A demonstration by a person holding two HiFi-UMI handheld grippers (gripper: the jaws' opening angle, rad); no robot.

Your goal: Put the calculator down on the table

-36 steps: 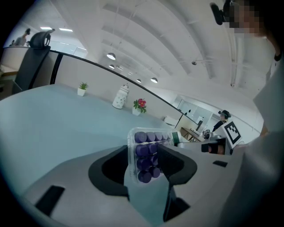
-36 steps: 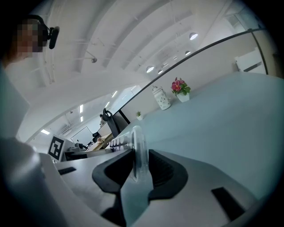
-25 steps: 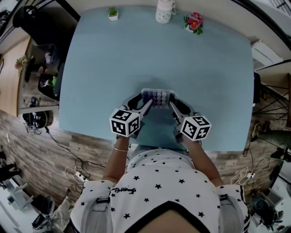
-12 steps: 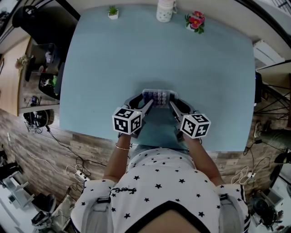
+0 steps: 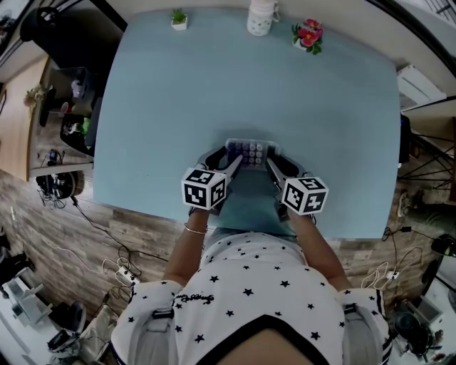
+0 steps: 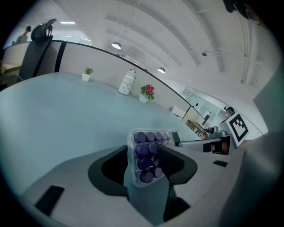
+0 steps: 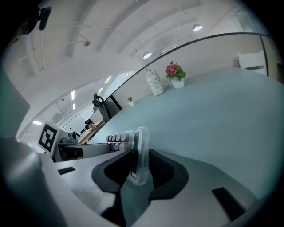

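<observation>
Still, left tool (image 5: 226,159) and right tool (image 5: 276,162) clench the calculator (image 5: 250,152), barely shifted.

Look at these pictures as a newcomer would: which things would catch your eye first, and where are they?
A calculator with purple keys stands out, clamped at its two ends by the left gripper and the right gripper over the near part of the pale blue table. Along the table's far edge sit a small potted plant, a white jar and pink flowers.
</observation>
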